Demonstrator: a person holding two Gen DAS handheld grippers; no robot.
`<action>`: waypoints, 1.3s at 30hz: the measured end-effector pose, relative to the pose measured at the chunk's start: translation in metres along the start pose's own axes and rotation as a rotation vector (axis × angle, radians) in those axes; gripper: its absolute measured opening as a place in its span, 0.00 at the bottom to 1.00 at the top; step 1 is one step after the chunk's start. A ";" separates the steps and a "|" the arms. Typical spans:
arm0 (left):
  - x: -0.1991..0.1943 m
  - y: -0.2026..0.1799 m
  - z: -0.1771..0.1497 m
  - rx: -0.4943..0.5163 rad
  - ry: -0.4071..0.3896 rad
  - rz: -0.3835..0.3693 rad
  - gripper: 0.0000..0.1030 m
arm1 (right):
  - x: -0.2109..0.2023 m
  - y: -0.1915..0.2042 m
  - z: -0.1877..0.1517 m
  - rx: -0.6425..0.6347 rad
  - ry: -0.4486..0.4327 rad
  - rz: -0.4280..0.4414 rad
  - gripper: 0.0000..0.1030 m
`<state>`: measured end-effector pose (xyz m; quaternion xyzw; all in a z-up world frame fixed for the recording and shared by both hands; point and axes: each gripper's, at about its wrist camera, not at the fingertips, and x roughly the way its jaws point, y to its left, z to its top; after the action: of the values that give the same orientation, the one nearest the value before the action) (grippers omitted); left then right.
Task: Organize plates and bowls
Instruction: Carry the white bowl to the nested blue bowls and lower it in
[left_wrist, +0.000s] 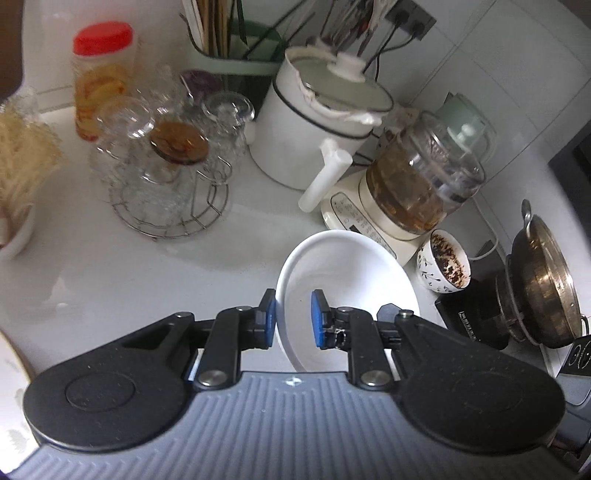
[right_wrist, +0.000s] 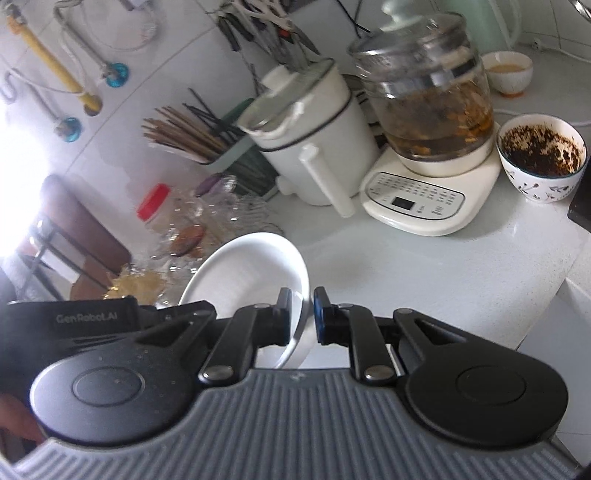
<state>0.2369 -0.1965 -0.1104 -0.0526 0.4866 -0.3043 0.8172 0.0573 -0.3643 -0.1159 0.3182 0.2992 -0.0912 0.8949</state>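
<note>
White plate held by both claws

Left claw (left_wrist: 293, 319) clamps the white plate (left_wrist: 351, 273) rim; right claw (right_wrist: 301, 317) clamps its rim, plate extending toward 11 o'clock.

white tiled wall (right_wrist: 155, 96), pale countertop (right_wrist: 424, 280)

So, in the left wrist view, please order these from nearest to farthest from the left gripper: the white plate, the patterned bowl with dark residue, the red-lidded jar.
1. White round plate: held between the pads of the left gripper.
2. Patterned bowl with dark residue: to the right, on the counter.
3. Red-lidded plastic jar: far back on the left.
</note>
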 end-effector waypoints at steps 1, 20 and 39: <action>-0.008 0.001 0.000 0.001 -0.004 0.002 0.22 | -0.003 0.005 0.000 -0.009 -0.002 0.002 0.15; -0.086 0.060 -0.045 -0.104 -0.045 0.081 0.22 | -0.005 0.072 -0.039 -0.137 0.112 0.086 0.15; -0.064 0.111 -0.085 -0.161 0.030 0.191 0.22 | 0.040 0.090 -0.084 -0.265 0.280 0.070 0.16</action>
<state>0.1943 -0.0533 -0.1482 -0.0670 0.5243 -0.1855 0.8284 0.0813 -0.2407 -0.1455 0.2175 0.4188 0.0254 0.8813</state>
